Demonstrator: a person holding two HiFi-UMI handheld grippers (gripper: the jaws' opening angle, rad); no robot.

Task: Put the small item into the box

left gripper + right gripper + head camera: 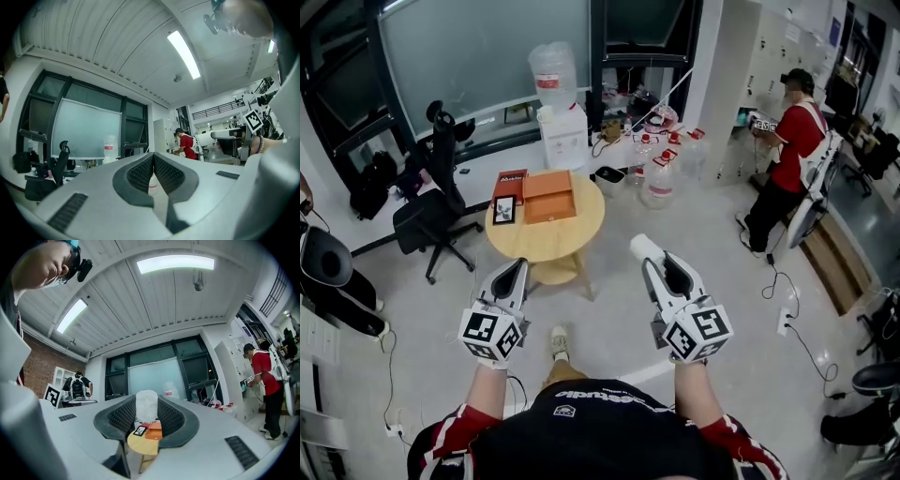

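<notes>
An open orange box (548, 195) lies on a round wooden table (572, 239) ahead of me, beside a red box (510, 180) and a small black-and-white card (503, 210). My right gripper (644, 251) is held in the air well short of the table, shut on a small white frosted cylinder (639, 247). In the right gripper view the cylinder (146, 405) stands upright between the pads, with the table (140, 445) and orange box (154, 430) far below it. My left gripper (517, 270) hangs beside it; its jaws (153, 158) meet with nothing between them.
A black office chair (431, 211) stands left of the table. Behind it are a water dispenser (562, 127) and several water jugs (661, 178). A person in a red shirt (789, 141) stands at the right. Cables (797, 328) trail over the floor.
</notes>
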